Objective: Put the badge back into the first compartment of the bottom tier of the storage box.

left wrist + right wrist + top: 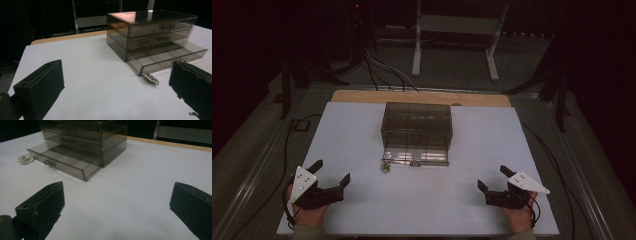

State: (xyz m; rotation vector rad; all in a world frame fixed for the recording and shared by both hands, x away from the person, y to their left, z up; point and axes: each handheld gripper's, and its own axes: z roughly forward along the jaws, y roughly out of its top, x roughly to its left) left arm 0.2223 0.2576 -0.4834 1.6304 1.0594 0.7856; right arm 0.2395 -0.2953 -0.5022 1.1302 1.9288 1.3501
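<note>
Two grippers rest low on the white table [362,210], one at each near corner, and both stand wide apart with nothing between their jaws. The landmark is the smoky see-through drawer box [416,125] sitting toward the far middle of the table, its bottom drawer [416,157] pulled out toward the person. The left gripper [331,173] is well to the near left of the box, held in a hand [307,214] that comes up from the table's near edge. The right gripper [494,177] is well to the near right of the box, its jaws likewise released and holding nothing. A small sparkly brooch [385,167] with a green stone lies flat on the table just beside the left front corner of the open drawer, outside it and close to its front wall. It is nearer the left gripper than the right, but well apart from both.
</note>
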